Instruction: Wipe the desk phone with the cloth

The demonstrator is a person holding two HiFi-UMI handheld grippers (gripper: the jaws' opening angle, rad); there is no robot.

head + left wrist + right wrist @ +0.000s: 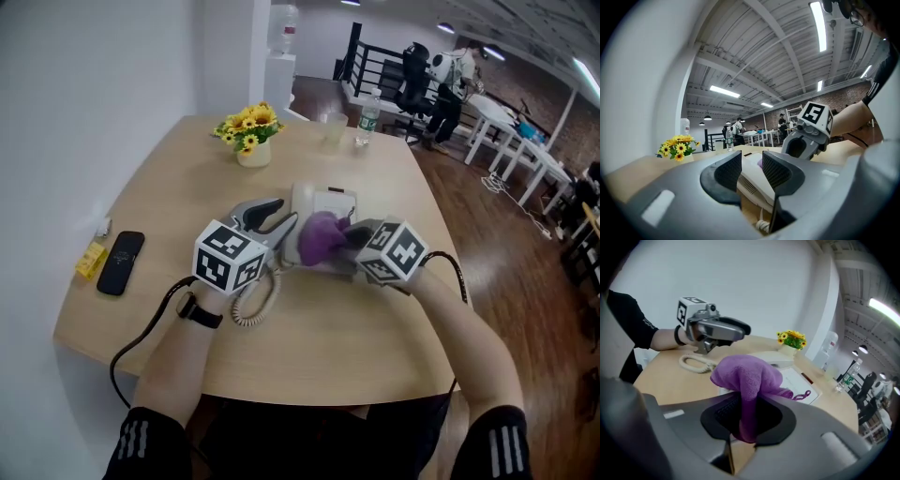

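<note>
Nearest me, both forearms reach over the front edge of the light wooden table (356,347), with a black wristband (199,311) on the left wrist. A beige coiled cord (251,307) loops on the table just in front of the phone.

My left gripper (278,217) is released. In its own view the two black ribbed pads (729,171) stand apart with nothing between them, and the phone's edge shows through the gap. It sits at the left side of the white desk phone (326,201), which is about mid-table, straight ahead of me.

My right gripper (746,419) is clenched on the purple terry cloth (746,373). One fold is pinched between the jaws and the rest bunches out ahead in a lump. In the head view that lump lies on the phone's front half, touching it, between the two grippers.

Off left, near the wall-side edge, a black smartphone (121,262) lies flat with a small yellow item (91,259) just beside it; I can't tell what that is.

Farther back there's a cream pot of yellow sunflowers (250,131) at far left. A clear plastic cup (333,127) and a clear water bottle (368,117) stand near the far edge.

Beyond the table I see a black railing (370,61), white tables (506,141) on dark wood floor, and a person (450,89), too small for detail.
</note>
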